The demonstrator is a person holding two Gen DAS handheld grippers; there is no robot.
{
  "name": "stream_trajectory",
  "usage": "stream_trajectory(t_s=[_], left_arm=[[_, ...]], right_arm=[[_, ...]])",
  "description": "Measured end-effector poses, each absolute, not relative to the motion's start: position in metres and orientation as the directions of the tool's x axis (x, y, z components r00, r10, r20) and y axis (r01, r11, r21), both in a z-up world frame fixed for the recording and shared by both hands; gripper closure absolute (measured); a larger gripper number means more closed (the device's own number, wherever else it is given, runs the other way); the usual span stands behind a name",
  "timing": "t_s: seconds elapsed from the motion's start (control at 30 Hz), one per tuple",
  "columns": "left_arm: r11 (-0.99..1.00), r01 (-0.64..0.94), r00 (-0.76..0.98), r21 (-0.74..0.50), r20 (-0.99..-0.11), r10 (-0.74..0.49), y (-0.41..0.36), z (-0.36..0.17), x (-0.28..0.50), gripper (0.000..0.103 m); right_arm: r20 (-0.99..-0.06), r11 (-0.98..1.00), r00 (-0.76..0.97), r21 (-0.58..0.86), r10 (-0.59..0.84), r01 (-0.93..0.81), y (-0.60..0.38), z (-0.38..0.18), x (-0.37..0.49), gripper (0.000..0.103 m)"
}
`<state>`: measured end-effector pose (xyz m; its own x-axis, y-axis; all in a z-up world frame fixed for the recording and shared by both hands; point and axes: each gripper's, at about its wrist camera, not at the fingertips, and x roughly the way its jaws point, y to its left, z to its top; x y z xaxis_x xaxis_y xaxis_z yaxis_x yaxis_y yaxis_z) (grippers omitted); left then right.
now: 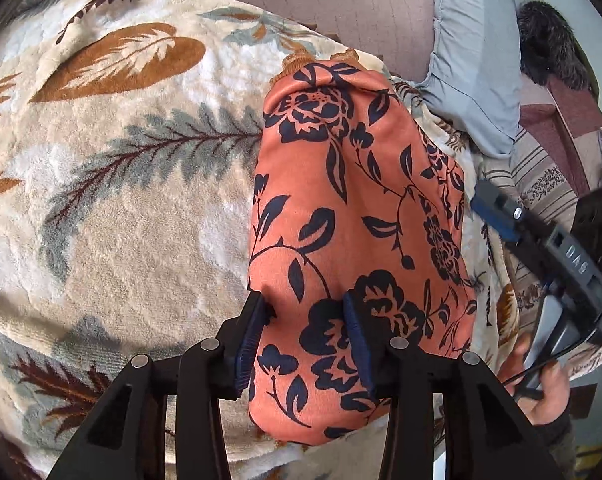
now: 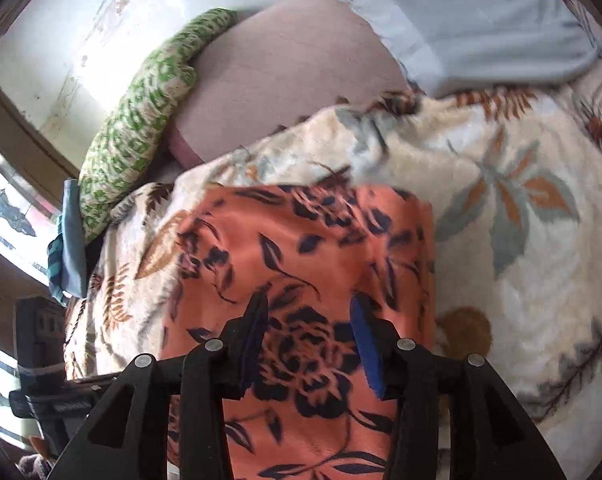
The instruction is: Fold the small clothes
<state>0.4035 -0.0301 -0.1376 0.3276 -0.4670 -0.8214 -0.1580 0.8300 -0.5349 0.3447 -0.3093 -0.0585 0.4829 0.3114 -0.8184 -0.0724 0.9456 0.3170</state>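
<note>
- The orange floral garment [image 1: 353, 216] lies in a long, narrow fold on the leaf-print blanket [image 1: 121, 184], running straight ahead of the left gripper [image 1: 307, 336].
- The left gripper's jaws stand partly apart over the near end of the cloth; its left pad sits at the garment's left edge, the right pad on top of the fabric. Whether any fabric is pinched I cannot tell; it looks like a loose straddle.
- The right gripper [image 2: 311, 340] hangs over the same garment [image 2: 313, 248], jaws about half apart, with cloth below the gap and nothing clamped.
- The step in hand appears to be the next fold, near end over far end.
- To do it well: take the two near corners together, catch every layer, lift evenly and lay the end forward so the edges line up.
- The plush blanket may drag the cloth, so lift clear before moving.
</note>
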Motion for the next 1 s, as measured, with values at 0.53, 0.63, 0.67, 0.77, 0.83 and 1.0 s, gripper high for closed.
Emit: stream_trajectory(t_s=[0.53,0.63,0.67,0.77,0.83,1.0], left_arm=[[0.779,-0.102,0.317,-0.618,-0.763,-0.564,-0.008,-0.152,0.387,0.053],[0.770,-0.103,0.321,-0.630,-0.754,-0.574,-0.005,-0.156,0.387,0.052],[0.769,-0.105,0.322,-0.631,-0.753,-0.574,-0.005,-0.160,0.386,0.052],[0.784,-0.095,0.326,-0.613,-0.764,-0.558,-0.009,-0.162,0.384,0.051],[0.796,-0.086,0.322,-0.599,-0.773,-0.547,-0.012,-0.163,0.383,0.050],[0.808,-0.069,0.318,-0.586,-0.780,-0.539,-0.020,-0.162,0.381,0.048]], right_arm=[[-0.968,0.908,0.160,0.116,0.194,-0.403,-0.159,-0.113,0.488,0.051],[-0.967,0.843,0.213,0.002,0.138,-0.538,-0.137,-0.101,0.468,0.091],[-0.965,0.832,0.233,-0.034,0.116,-0.554,-0.133,-0.097,0.464,0.094],[-0.947,0.833,0.318,-0.144,0.039,-0.533,-0.136,-0.094,0.471,0.098],[-0.944,0.875,0.326,-0.123,0.042,-0.468,-0.153,-0.096,0.489,0.098],[-0.952,0.935,0.295,-0.028,0.083,-0.353,-0.179,-0.109,0.505,0.095]])
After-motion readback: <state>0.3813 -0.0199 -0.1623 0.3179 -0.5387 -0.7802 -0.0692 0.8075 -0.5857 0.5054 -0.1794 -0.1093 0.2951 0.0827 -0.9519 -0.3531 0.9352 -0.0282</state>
